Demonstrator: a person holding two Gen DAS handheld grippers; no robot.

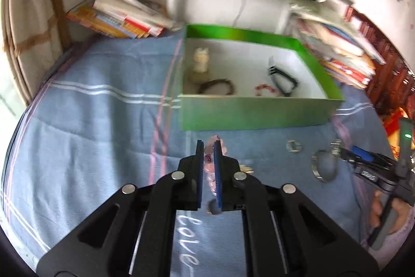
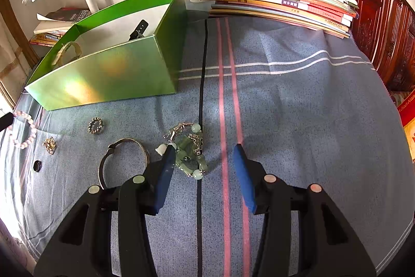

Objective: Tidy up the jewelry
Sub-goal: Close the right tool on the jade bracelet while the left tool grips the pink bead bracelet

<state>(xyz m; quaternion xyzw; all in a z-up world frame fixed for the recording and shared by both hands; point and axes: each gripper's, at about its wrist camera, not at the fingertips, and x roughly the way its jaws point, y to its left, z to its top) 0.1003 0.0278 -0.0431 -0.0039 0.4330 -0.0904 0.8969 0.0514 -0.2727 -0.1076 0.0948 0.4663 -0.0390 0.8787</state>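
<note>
Pink beads of a bracelet (image 1: 211, 168) are pinched between the closed blue pads of the left tool (image 1: 209, 147), low in the frame centre, just before a green box (image 1: 254, 113). The right tool (image 2: 205, 160) is held open over a blue striped cloth (image 2: 298, 108), a jade-green bracelet (image 2: 190, 155) lying against its left pad. A silver bangle (image 2: 124, 162) lies to the left.
</note>
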